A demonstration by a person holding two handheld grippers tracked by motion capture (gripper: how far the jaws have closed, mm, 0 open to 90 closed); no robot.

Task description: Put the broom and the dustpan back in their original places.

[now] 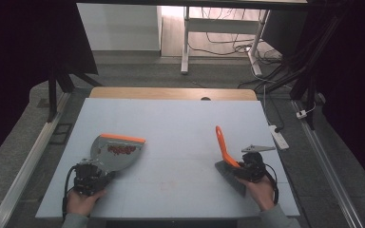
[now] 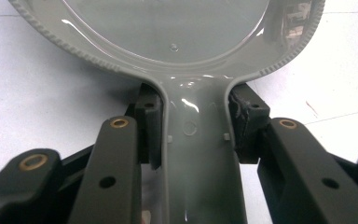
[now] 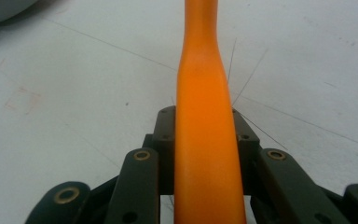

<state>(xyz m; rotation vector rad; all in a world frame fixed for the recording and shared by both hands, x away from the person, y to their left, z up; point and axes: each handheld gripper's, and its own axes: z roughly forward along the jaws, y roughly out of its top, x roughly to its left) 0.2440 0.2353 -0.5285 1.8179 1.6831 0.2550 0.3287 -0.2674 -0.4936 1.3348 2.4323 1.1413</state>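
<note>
- Pale blue-grey covers the surface [image 1: 180, 123] in the high view, and I see both of my grippers near its near edge, well apart from each other.
- In that same view my left gripper [image 1: 91, 174] sits by the near left corner, held in the person's left hand [image 1: 80, 200]. It grips the handle of a grey dustpan [image 1: 119, 153], which lies flat and reaches toward the middle of the surface.
- The dustpan's far lip is orange, and a small heap of red bits [image 1: 121, 150] lies inside the pan just behind that lip.
- Toward the near right corner, my right gripper [image 1: 247, 167] sits in the person's right hand [image 1: 261, 191]. It holds a brush [image 1: 224, 151] whose orange handle points up and away from me, with the dark bristle end low against the surface.
- A grey three-cornered plate [image 1: 257, 148] sits on top of the right gripper.
- In the left gripper view, the jaws are clamped on the dustpan's [image 2: 186, 60] glossy grey handle, one pad pressed against each side of the neck. The pan's ribbed rim curves across the top.
- In the right gripper view, the jaws are closed on the brush's [image 3: 204, 116] orange handle, which runs straight up the middle over the scuffed pale surface [image 3: 65, 93].
</note>
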